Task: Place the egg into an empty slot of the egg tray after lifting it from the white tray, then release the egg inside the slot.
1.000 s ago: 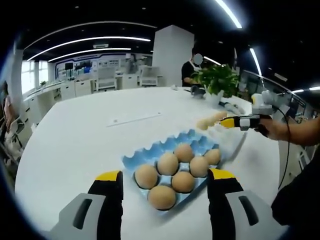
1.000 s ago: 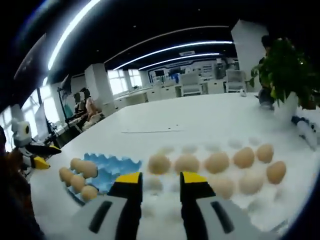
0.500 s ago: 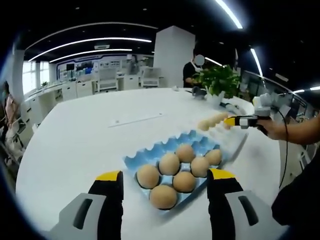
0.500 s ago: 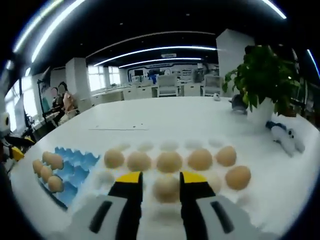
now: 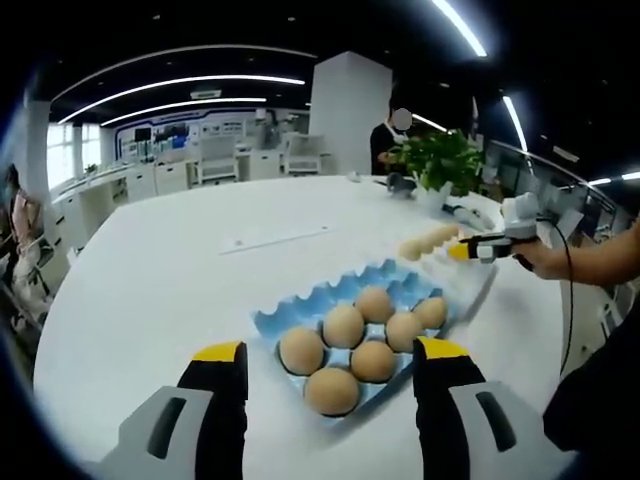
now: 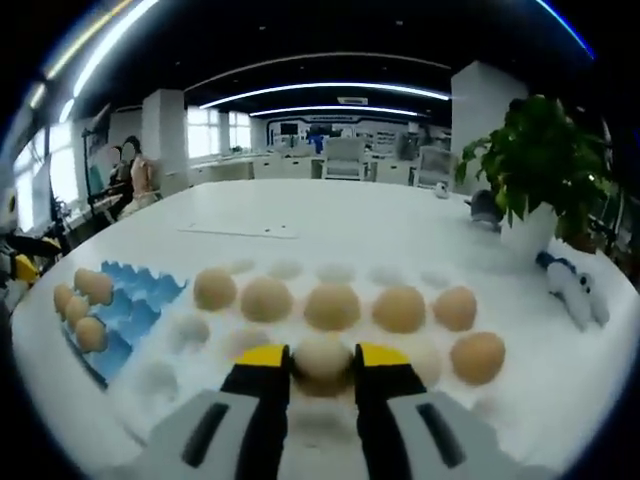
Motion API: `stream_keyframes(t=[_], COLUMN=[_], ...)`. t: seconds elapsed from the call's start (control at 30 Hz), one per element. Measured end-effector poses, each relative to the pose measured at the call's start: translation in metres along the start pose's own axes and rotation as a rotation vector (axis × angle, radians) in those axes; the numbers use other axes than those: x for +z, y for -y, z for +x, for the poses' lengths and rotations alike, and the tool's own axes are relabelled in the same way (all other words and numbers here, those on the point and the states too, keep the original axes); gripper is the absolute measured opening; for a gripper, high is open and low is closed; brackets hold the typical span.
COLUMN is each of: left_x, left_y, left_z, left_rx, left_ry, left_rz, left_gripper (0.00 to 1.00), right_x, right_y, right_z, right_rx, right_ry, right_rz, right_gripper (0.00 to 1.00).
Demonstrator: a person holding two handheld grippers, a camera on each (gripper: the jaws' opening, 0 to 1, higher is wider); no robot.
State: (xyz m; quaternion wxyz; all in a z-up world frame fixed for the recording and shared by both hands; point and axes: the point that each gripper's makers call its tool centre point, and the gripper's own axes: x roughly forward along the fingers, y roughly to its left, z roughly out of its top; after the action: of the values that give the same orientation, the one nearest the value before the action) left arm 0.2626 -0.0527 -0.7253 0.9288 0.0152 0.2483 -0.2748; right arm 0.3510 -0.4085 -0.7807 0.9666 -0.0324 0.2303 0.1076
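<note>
A blue egg tray (image 5: 268, 322) with several brown eggs (image 5: 343, 325) lies on the white table just ahead of my left gripper (image 5: 330, 350), whose jaws stand wide open and empty. Beyond it lies the white tray (image 5: 468, 285), where my right gripper (image 5: 462, 250) reaches in from the right. In the right gripper view my right gripper (image 6: 322, 358) is shut on a pale brown egg (image 6: 322, 352) that sits in the white tray (image 6: 160, 380). A row of eggs (image 6: 332, 305) lies behind it. The blue egg tray (image 6: 135, 305) is at the left, with free slots.
A potted plant (image 6: 535, 165) stands at the table's far right, with a small white object (image 6: 575, 290) lying near it. A thin white strip (image 5: 275, 238) lies mid-table. A person's hand (image 5: 580, 260) holds the right gripper. Desks and chairs fill the room behind.
My right gripper has moved forward over the white tray onto one egg, and its jaws have narrowed against it. The left gripper has barely moved.
</note>
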Motion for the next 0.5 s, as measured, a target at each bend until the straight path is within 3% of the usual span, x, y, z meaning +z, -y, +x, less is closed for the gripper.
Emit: stream_keyframes(t=[0.23,0.5], left_x=[0.000,-0.005], left_y=[0.000,-0.001], left_z=[0.000,0.000], left_rx=[0.001,0.007], left_ry=[-0.003,-0.023], left_rz=[-0.002,-0.024], left_gripper=[0.67,0.74], right_x=[0.002,0.019], right_y=[0.000,-0.009], right_z=[-0.002,-0.016], right_rx=[-0.002,0.016], right_ry=[-0.001,0.034], right_rz=[-0.011,0.013], right_gripper=[0.24,0.24])
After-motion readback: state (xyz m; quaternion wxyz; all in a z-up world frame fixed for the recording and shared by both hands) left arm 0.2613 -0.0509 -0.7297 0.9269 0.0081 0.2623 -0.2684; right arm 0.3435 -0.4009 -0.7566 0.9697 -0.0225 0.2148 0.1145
